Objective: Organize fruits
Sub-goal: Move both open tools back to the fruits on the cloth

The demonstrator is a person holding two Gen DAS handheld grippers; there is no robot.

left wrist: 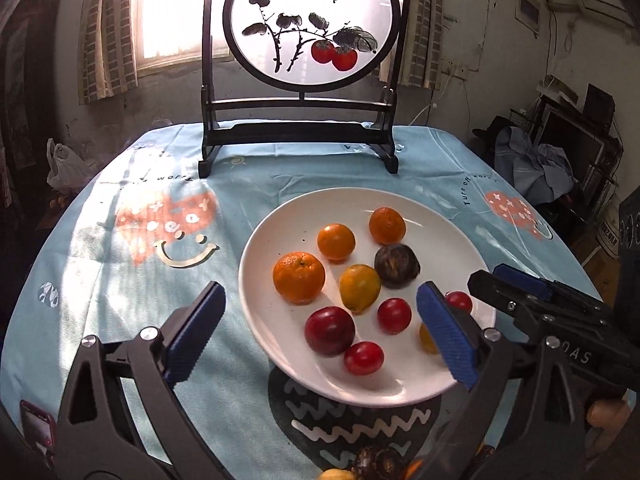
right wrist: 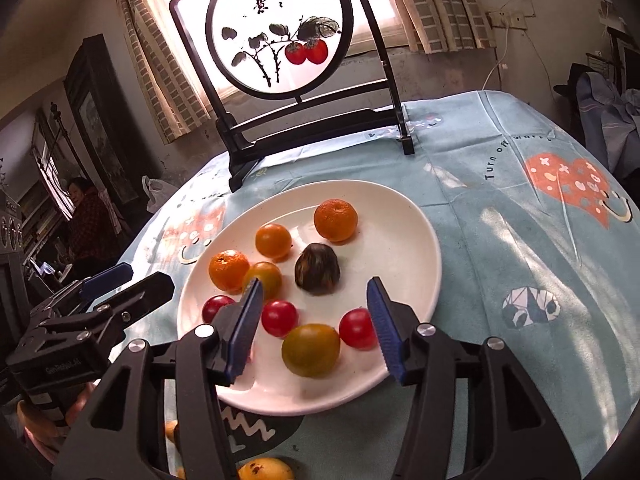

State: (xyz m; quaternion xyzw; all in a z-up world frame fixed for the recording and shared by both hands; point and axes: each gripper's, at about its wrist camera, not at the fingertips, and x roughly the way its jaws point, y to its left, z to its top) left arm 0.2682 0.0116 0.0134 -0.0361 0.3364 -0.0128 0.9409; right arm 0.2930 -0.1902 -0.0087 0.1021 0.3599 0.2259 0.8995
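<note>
On the tabletop [left wrist: 120,280], covered by a light blue printed cloth, a white plate [right wrist: 400,240] is set in front of a dark-framed round screen [left wrist: 312,24], and most of the fruit is gathered on it. In the right wrist view the right tongs [right wrist: 314,328] are spread wide and hold nothing, and a yellow-green fruit [right wrist: 311,349] is seen almost directly between the two blue pads, slightly toward six o'clock of their tips, at the near rim of the plate. A red cherry tomato [right wrist: 357,328] lies touching or just beside that fruit at its two o'clock, close to the right pad, and another red one [right wrist: 279,318] lies at its ten o'clock. The fruit is roundish, so no long axis is judged to matter. The left tongs [left wrist: 320,328] are likewise wide and empty, hovering over the plate's near left side, with a dark red plum [left wrist: 330,330] between the pads. The yellow-green fruit is judged nearer to the right tongs. A few more fruits [right wrist: 264,470] lie off the plate at six o'clock, near the tabletop's edge.
</note>
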